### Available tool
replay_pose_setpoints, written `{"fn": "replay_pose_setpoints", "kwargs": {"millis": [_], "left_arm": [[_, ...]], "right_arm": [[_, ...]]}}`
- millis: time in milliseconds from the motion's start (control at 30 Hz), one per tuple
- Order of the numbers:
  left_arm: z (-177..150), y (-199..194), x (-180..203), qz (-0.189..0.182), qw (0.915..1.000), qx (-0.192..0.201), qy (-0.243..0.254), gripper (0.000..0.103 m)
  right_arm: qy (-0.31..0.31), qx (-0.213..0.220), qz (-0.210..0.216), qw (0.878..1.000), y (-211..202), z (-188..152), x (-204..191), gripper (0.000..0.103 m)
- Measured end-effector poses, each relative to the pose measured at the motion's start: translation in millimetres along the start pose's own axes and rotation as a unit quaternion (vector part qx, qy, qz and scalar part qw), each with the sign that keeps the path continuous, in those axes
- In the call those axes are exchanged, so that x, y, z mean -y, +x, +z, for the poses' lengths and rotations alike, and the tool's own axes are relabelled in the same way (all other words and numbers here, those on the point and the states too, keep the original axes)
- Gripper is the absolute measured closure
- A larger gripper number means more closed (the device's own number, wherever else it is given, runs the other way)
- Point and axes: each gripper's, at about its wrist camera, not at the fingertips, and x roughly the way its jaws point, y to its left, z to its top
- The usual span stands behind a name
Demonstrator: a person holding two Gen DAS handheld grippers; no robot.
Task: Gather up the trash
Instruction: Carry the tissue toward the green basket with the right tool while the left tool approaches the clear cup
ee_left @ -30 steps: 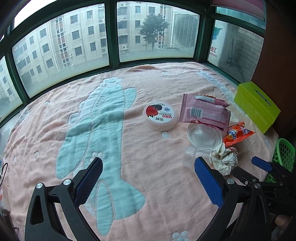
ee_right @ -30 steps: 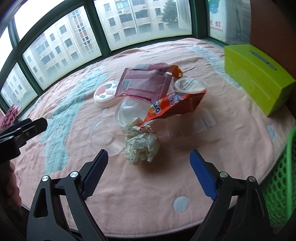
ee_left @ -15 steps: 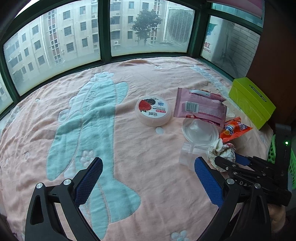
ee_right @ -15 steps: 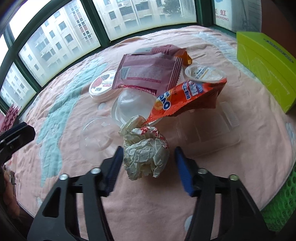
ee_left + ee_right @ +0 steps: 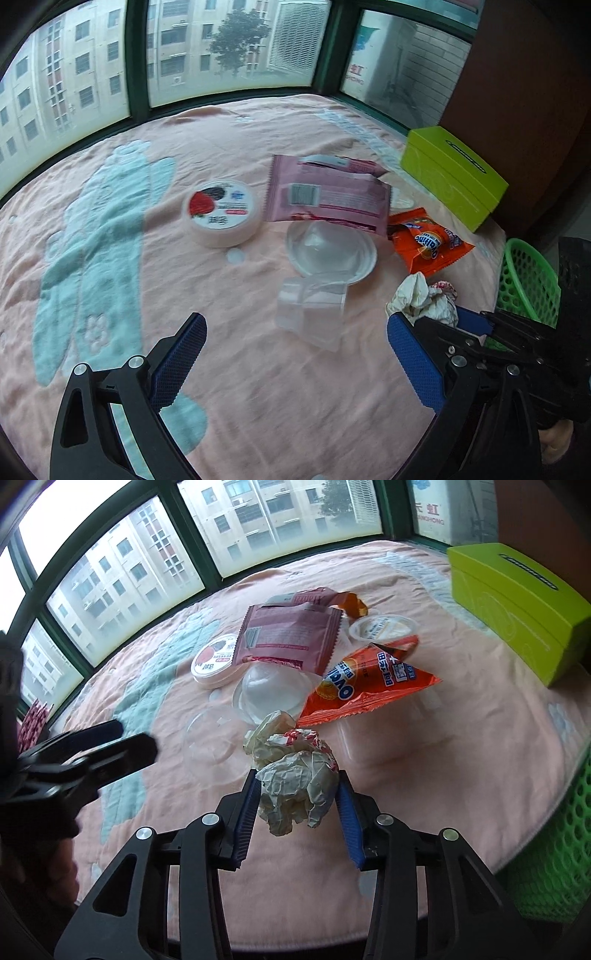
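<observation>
Right wrist view: right gripper (image 5: 297,800) pinching crumpled paper wad (image 5: 295,779) between blue pads, orange snack wrapper (image 5: 364,681) just beyond wad, clear dome lid (image 5: 271,694) beside it, green basket (image 5: 557,849) right of wad; left gripper (image 5: 295,363) spread wide, holding nothing.

At the right edge of the right wrist view the green basket (image 5: 554,853) is cut off, only its mesh wall showing; the left wrist view shows it (image 5: 526,280) partly behind the right gripper (image 5: 443,321). The crumpled paper ball (image 5: 423,301) is partly covered there by that gripper's blue pads. The small cup (image 5: 382,627) sits half hidden behind the orange snack bag (image 5: 365,675). The pink wrapper (image 5: 288,638) overlaps the yogurt tub (image 5: 216,661) and the clear lid (image 5: 269,694). The left gripper (image 5: 92,746) at left is blurred.
</observation>
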Motion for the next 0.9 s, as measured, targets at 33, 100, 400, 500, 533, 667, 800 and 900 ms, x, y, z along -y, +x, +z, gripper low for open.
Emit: {"fn": "replay_pose_setpoints", "kwargs": {"millis": [33, 100, 400, 500, 533, 667, 800, 900], "left_arm": [[1.3, 3.6, 2.8, -0.004, 1.0000, -0.001, 0.007, 0.008], [3.7, 9.9, 6.0, -0.013, 0.9998, -0.003, 0.013, 0.009], [7.5, 34.1, 1.8, -0.047, 0.9985, -0.029, 0.003, 0.031], [5.8, 37.1, 1.6, -0.057, 0.9978, -0.034, 0.001, 0.035], [5.0, 38.5, 1.8, -0.057, 0.9978, -0.035, 0.001, 0.036], [3.4, 41.3, 2.4, -0.058, 0.9977, -0.036, 0.001, 0.042], [2.8, 44.9, 2.2, -0.057, 0.9978, -0.033, 0.002, 0.051], [2.3, 46.3, 1.5, -0.054, 0.9980, -0.034, 0.003, 0.057]], "right_arm": [[0.001, 0.000, 0.000, 1.000, -2.6, -1.0, 0.2, 0.062], [0.004, 0.000, 0.004, 1.000, -7.9, -4.2, 1.8, 0.062], [0.010, 0.012, -0.006, 1.000, -29.7, -16.0, 6.6, 0.062], [0.016, 0.017, -0.012, 1.000, -38.8, -18.9, 10.8, 0.062], [0.020, 0.019, -0.014, 1.000, -42.3, -19.5, 13.1, 0.062], [0.027, 0.030, -0.026, 0.999, -56.5, -22.7, 22.7, 0.062], [0.034, 0.042, -0.040, 0.998, -72.1, -26.6, 31.7, 0.062], [0.042, 0.050, -0.048, 0.997, -83.9, -29.3, 38.6, 0.062]]}}
